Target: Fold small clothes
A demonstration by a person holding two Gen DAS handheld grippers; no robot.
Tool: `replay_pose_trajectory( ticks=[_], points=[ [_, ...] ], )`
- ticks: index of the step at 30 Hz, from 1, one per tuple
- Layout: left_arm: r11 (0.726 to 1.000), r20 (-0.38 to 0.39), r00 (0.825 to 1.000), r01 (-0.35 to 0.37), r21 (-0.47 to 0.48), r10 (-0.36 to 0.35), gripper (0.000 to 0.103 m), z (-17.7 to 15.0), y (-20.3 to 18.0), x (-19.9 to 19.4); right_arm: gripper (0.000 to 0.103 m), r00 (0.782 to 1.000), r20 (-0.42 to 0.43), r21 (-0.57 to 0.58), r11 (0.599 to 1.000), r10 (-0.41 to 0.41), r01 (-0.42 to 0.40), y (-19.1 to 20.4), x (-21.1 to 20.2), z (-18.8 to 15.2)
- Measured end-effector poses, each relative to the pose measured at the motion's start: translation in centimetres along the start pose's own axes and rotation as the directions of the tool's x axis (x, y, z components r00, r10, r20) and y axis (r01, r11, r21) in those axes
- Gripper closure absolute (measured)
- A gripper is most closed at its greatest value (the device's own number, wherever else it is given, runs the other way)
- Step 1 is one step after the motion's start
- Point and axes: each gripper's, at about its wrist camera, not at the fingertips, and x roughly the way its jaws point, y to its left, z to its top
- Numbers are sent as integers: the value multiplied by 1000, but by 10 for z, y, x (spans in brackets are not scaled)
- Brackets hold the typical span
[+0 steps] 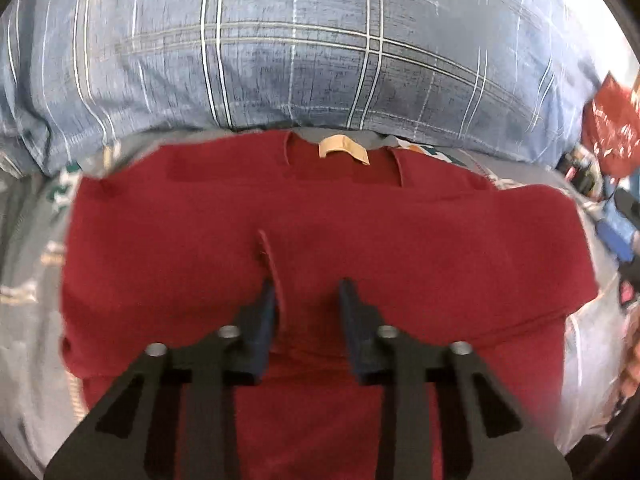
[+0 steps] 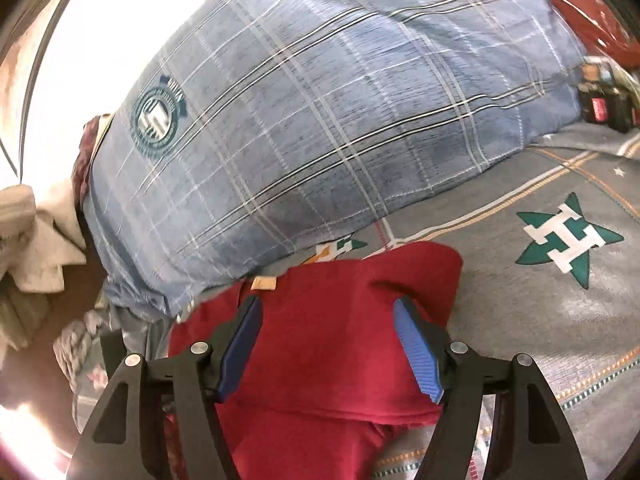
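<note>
On the bed, the red shirt lies flat right under both spread-apart grippers, left gripper and right gripper, its collar pointing away toward the blue pillow.

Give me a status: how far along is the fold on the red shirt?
Done: the red shirt lies on the bed sheet with a fold across it below the neck label. In hand: nothing; left gripper and right gripper are open above it. Left: probably further folds; I can't tell how many.
</note>
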Motion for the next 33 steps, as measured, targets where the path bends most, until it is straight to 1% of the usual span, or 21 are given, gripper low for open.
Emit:
replay_pose_trajectory(
  ticks=[1,2,4,6,9,11,13,14,15,16,18,21,24,25,26,27,29,30,31,32,33],
  points=[
    [1000,14,1000,14,2,-14,99,3,1,-6,32,1000,9,6,1000,-3,3,-2,-2,2],
    [999,38,999,37,0,-37,99,8,3,-16,32,1000,15,11,1000,-5,4,-3,-5,4],
    [998,75,995,60,-6,-60,99,16,8,-34,32,999,36,26,1000,-7,6,-7,-10,7],
    [996,116,990,82,-35,-77,99,27,20,-54,32,999,46,34,999,-8,6,-9,-14,9],
    [994,160,985,81,-75,-68,99,35,43,-76,32,999,48,19,1000,-21,20,-10,-17,9],
    [991,165,984,83,-105,-65,99,33,62,-80,32,999,31,7,999,-33,32,-9,-15,9],
    [991,149,988,56,-124,-37,99,26,77,-75,26,999,-6,4,999,-39,39,-8,-11,8],
    [991,127,992,24,-130,-7,99,18,86,-68,23,998,-29,0,999,-54,54,-8,-7,7],
    [991,110,994,13,-133,2,99,10,94,-60,23,997,-38,-5,998,-66,66,-7,-4,5],
    [990,90,996,9,-141,4,99,5,99,-52,23,994,-54,-22,996,-92,91,-6,2,3],
    [984,56,998,29,-178,-19,99,-8,113,-35,23,987,-85,-48,990,-133,130,-3,12,-1],
    [981,56,998,33,-194,-23,99,-15,115,-22,23,973,-137,-73,982,-184,175,-3,36,-8],
    [982,66,997,39,-183,-28,99,-6,115,-20,23,967,-157,-80,979,-200,189,-7,63,-9],
    [983,78,997,43,-177,-30,99,-3,115,-20,26,966,-159,-94,978,-202,188,-6,72,-8],
    [983,97,995,52,-176,-35,99,2,115,-22,57,966,-149,-118,974,-209,193,-5,80,-7],
    [982,119,992,66,-175,-45,99,5,115,-24,93,964,-130,-135,968,-230,213,-3,84,-5],
    [981,159,986,77,-179,-48,99,10,116,-28,94,967,-66,-147,961,-244,233,1,80,0],
    [982,159,987,57,-180,-28,99,11,117,-26,94,967,-44,-148,959,-251,242,1,77,2],
    [984,140,990,28,-177,-3,99,12,118,-21,94,959,-16,-151,949,-281,276,-1,75,5],
    [984,97,995,-20,-175,37,99,11,119,-13,94,948,-10,-163,936,-318,313,-3,77,5],
    [981,39,996,-77,-178,85,99,8,121,-2,93,938,-34,-165,928,-345,335,-8,81,4]
  ],
)
